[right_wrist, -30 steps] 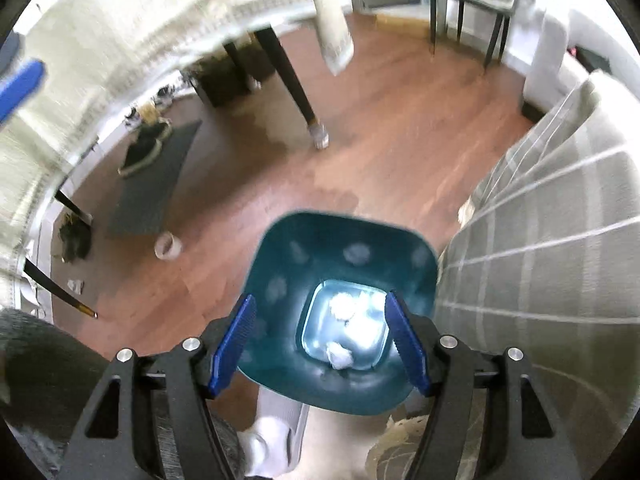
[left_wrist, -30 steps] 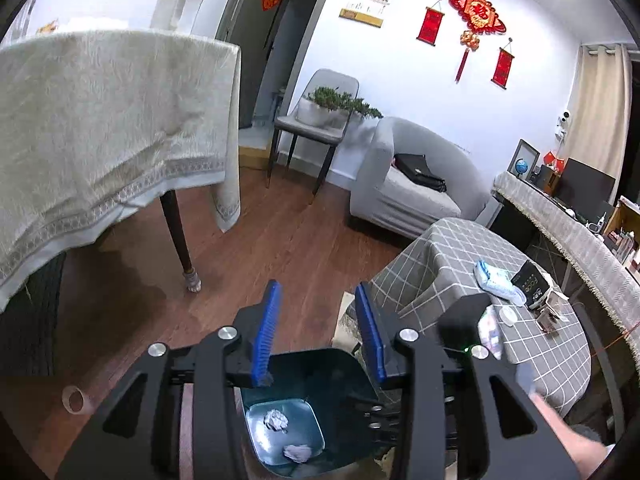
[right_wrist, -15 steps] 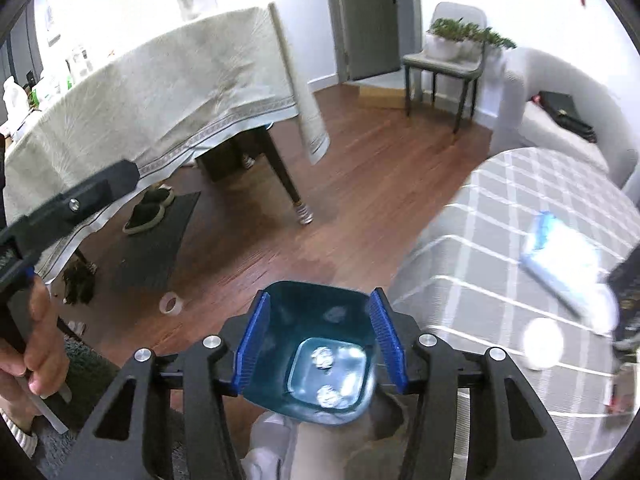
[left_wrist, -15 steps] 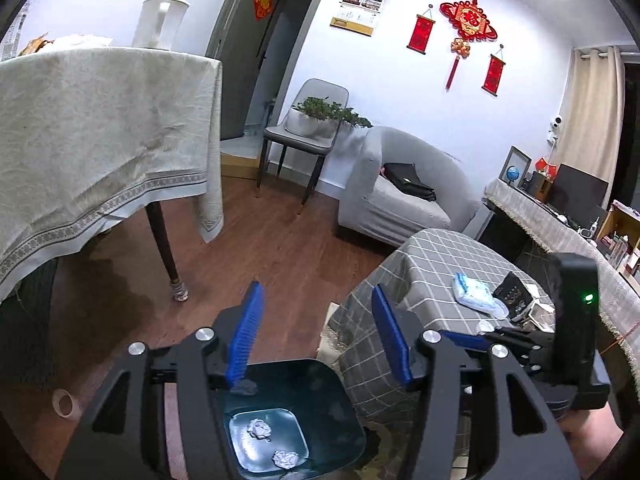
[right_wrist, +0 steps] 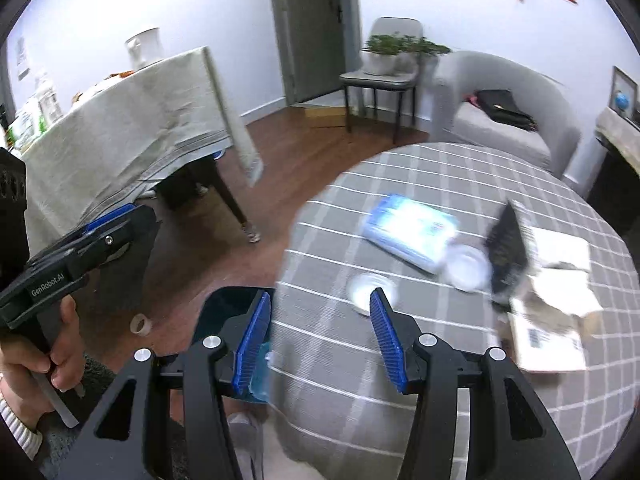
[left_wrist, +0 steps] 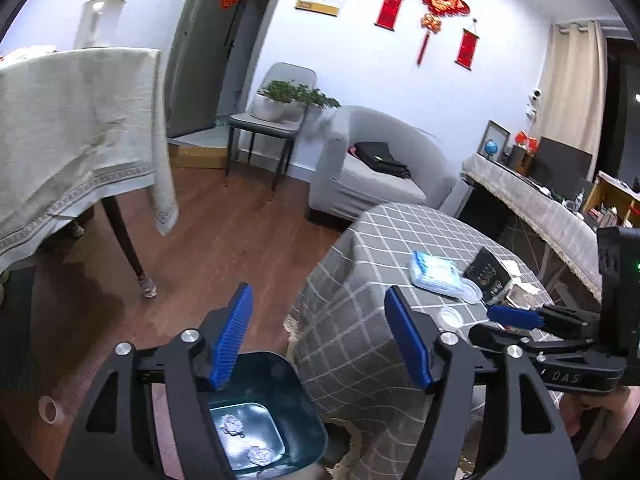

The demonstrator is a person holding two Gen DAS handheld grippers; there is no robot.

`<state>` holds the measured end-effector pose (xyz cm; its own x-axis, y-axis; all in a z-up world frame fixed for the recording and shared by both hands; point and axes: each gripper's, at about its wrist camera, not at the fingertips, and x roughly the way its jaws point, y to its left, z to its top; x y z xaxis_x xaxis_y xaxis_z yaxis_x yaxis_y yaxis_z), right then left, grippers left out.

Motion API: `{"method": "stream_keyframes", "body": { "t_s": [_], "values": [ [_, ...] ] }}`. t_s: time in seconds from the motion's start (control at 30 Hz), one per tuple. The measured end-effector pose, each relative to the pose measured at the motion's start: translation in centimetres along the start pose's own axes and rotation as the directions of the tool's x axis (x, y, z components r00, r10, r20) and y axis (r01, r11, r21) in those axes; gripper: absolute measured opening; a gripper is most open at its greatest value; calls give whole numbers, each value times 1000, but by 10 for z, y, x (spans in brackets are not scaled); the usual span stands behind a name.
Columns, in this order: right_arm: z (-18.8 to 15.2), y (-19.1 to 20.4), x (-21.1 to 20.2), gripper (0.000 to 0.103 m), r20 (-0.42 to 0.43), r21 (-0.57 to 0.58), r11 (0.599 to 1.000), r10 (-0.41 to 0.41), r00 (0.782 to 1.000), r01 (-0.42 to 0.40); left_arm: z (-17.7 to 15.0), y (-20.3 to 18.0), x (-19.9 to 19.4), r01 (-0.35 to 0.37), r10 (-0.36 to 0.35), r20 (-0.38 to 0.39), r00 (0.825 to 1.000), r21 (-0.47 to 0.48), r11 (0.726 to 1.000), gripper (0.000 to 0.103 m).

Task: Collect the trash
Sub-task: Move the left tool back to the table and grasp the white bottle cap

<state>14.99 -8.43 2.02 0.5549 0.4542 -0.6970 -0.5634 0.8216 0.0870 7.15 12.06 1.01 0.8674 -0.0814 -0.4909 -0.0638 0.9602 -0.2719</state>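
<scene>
Left wrist view: your bin beside the table holds paper wads; both grippers, left and right, have just been opening, nothing between them.

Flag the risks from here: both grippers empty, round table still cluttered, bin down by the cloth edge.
1. The right wrist view is motion-blurred, so aiming the right gripper at the small clear lid may miss.
2. Blue tissue pack and open cardboard box lie close by; either could be taken as trash.
3. The bin sits low beside the overhanging cloth; drops could miss.
</scene>
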Motion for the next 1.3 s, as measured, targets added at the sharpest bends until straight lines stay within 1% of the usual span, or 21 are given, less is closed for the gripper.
{"method": "stream_keyframes", "body": {
  "t_s": [0.03,0.13,0.27,0.4,0.47,0.5,0.63,0.77,0.83,0.9,0.97,1.03,1.1,1.17,1.23,1.27,1.3],
  "values": [
    [-2,-6,-4,62,8,10,1000,-13,1000,13,-1,-8,5,13,-13,-7,1000,10,1000,74],
    [-8,-23,-19,68,40,34,998,-49,998,47,-5,-25,14,34,-34,-15,999,42,999,79],
    [-16,-43,-33,72,61,58,995,-89,994,86,-12,-54,30,53,-49,-37,998,114,992,82],
    [-29,-68,-46,76,59,86,987,-138,989,133,-22,-79,45,80,-69,-70,995,167,983,82],
    [-34,-79,-50,82,57,105,984,-151,987,145,-27,-91,55,87,-71,-89,994,198,976,82],
    [-36,-84,-52,83,56,115,982,-159,986,152,-29,-97,59,91,-72,-100,992,209,974,81],
    [-45,-101,-58,89,61,138,975,-182,981,172,-33,-116,78,111,-78,-134,988,258,960,75],
    [-54,-118,-61,89,51,174,969,-184,982,173,-39,-127,91,113,-68,-166,984,281,953,72],
    [-56,-125,-63,89,50,191,967,-183,982,170,-38,-127,99,101,-55,-177,983,265,959,71],
    [-58,-129,-66,89,52,199,965,-185,981,171,-37,-126,105,102,-56,-188,981,241,965,67],
    [-60,-132,-68,89,48,203,963,-189,981,176,-35,-124,113,100,-55,-200,978,221,970,61],
    [-62,-136,-67,89,42,209,962,-190,981,177,-34,-124,117,90,-46,-199,979,217,972,60],
    [-63,-138,-66,89,41,212,962,-184,982,172,-33,-123,118,95,-53,-199,978,211,973,58],
    [-64,-140,-66,89,38,214,961,-185,982,173,-33,-124,119,101,-59,-201,978,206,973,52],
    [-63,-141,-63,89,38,212,962,-185,982,173,-34,-126,119,90,-45,-198,979,222,971,47],
    [-62,-140,-62,89,39,210,962,-184,982,172,-35,-128,119,82,-35,-196,980,235,968,41],
    [-61,-140,-61,89,40,208,963,-184,982,172,-36,-130,119,77,-27,-195,980,252,965,38]
  ]
}}
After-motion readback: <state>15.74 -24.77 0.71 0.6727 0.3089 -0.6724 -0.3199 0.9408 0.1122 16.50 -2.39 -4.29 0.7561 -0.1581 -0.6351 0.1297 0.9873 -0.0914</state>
